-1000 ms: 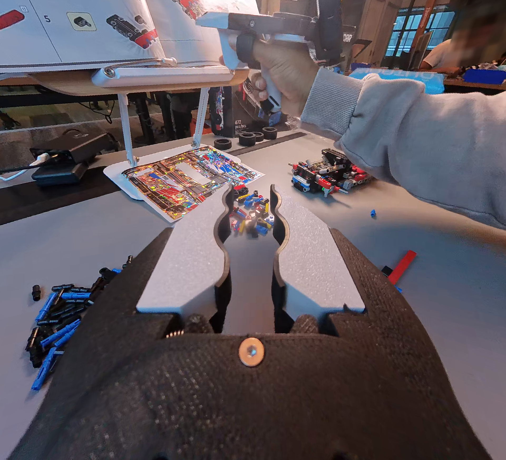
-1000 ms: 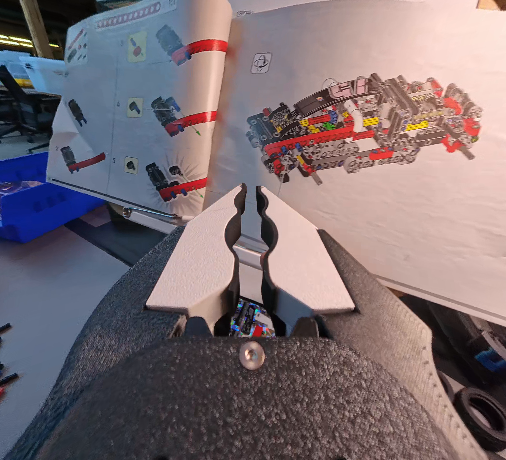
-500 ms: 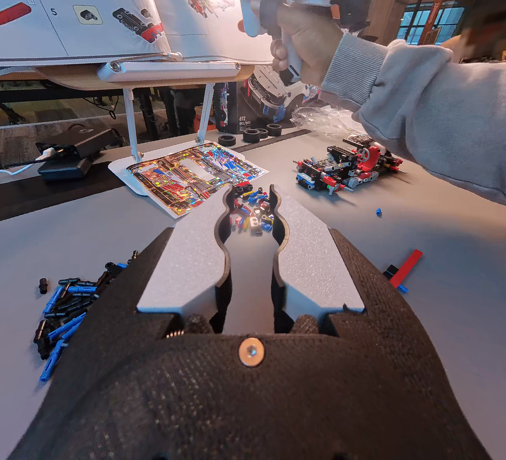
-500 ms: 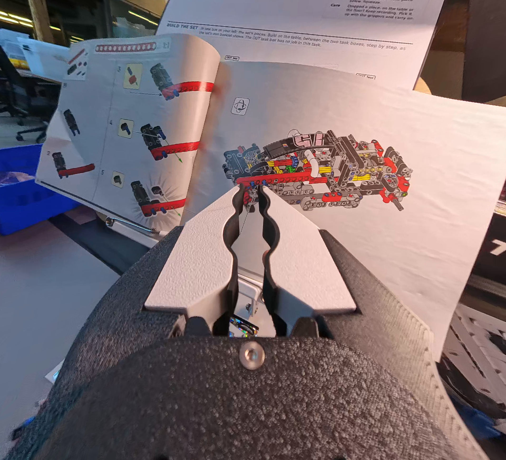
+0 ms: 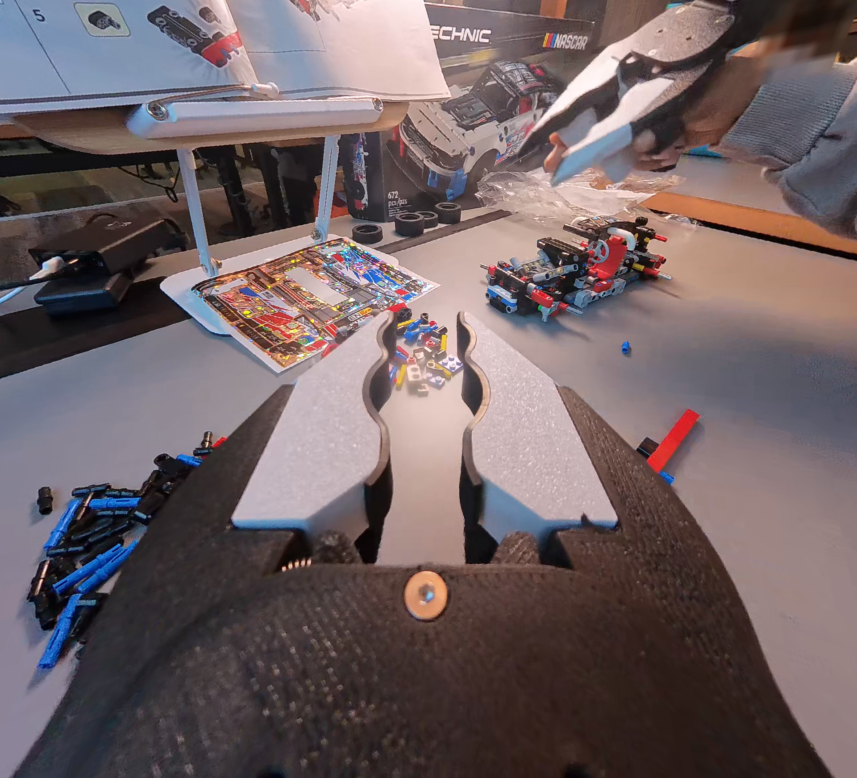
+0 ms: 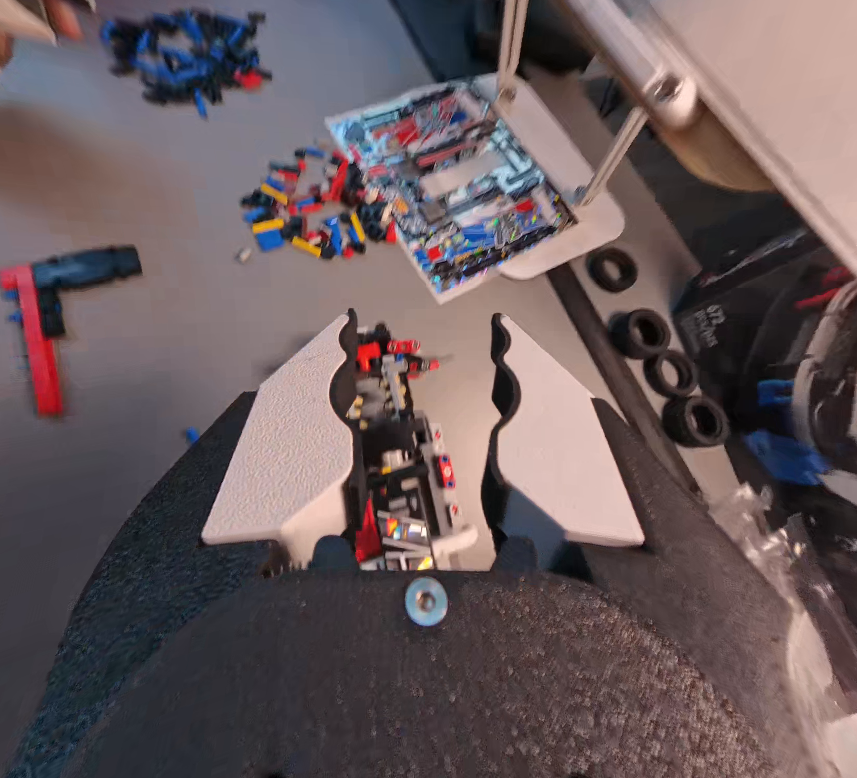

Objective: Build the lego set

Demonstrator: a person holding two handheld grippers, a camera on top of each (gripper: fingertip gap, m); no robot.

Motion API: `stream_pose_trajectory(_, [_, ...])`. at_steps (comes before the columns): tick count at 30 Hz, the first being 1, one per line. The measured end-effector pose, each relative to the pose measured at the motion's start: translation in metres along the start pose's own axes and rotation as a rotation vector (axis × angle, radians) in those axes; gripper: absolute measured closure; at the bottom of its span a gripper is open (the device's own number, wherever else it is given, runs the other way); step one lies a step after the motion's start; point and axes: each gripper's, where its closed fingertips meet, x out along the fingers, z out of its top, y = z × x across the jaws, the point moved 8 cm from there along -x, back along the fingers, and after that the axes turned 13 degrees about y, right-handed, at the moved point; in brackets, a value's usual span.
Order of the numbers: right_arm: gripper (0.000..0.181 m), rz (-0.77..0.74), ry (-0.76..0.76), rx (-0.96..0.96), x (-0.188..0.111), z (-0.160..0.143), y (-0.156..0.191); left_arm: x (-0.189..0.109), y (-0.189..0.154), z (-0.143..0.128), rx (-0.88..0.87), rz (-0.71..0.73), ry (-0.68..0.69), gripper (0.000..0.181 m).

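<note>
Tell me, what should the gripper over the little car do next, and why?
Probably lower the right gripper and close on the half-built car. It is open and empty above the car, which lies on the table in line with the gap between its fingers.

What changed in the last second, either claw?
The right claw swung away from the instruction booklet on its stand and tipped down; it now hangs open over the half-built car, wider than before, gripping nothing. The left claw stayed put, open and empty, aimed at the small mixed parts pile. Pin pile, sticker sheet and tyres unmoved.
</note>
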Motion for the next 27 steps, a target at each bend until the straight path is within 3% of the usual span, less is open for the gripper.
stream_pose_trajectory(4, [0.109,0.108,0.240,-0.065,0.001,-0.039,0.012,0.003,-0.001,-0.002,0.001,-0.006,0.018,0.158])
stream_pose_trajectory(8, [0.094,0.160,0.459,-0.133,0.016,-0.060,0.015,0.005,-0.001,-0.005,-0.004,-0.009,0.035,0.158])
stream_pose_trajectory(12, [0.109,0.178,0.599,-0.200,0.034,-0.067,0.016,0.004,-0.001,-0.006,0.000,-0.007,0.044,0.158])
stream_pose_trajectory(16, [0.124,0.208,0.616,-0.244,0.041,-0.062,0.020,0.004,-0.002,-0.006,0.002,-0.011,0.047,0.158])
stream_pose_trajectory(27, [0.138,0.232,0.625,-0.539,0.045,-0.037,0.061,0.006,-0.005,-0.007,0.009,-0.035,0.068,0.158])
